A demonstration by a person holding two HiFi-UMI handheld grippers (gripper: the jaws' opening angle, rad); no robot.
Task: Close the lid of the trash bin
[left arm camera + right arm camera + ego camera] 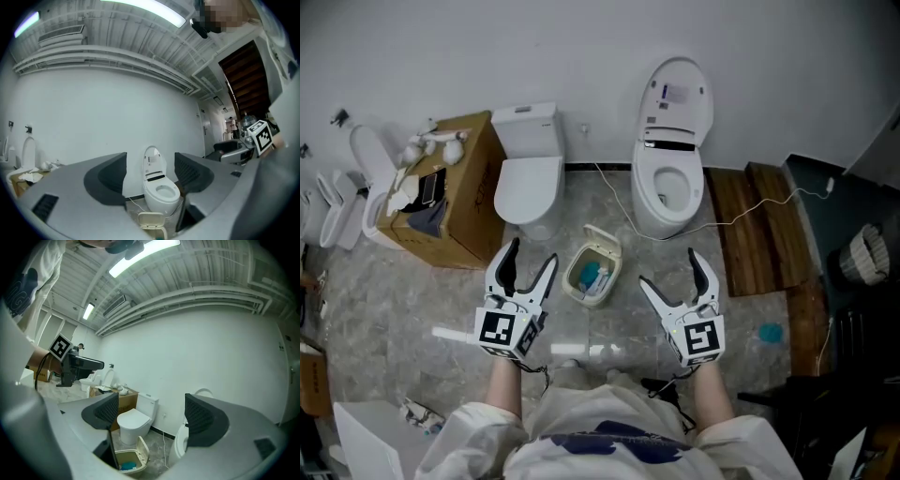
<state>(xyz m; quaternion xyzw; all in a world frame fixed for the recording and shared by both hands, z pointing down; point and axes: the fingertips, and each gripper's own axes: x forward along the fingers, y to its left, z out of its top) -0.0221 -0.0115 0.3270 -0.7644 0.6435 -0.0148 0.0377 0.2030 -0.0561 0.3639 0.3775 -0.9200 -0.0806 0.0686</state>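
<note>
Standing on the floor (412, 300) before closed toilet (528, 183) and open toilet (670, 183), trash bin (592, 277) has lid (603, 240) raised. Left gripper (533, 251) and right gripper (668, 267) flank it without contact — jaws spread wide, nothing between.

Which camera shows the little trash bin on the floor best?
The head view: the whole trash bin shows, lid up. The left gripper view catches mostly its lid; the right gripper view shows the trash bin partly behind a jaw.

The person is holding the left gripper (532, 251) and the right gripper (668, 267) level, side by side. Both pairs of jaws are gaping wide.
</note>
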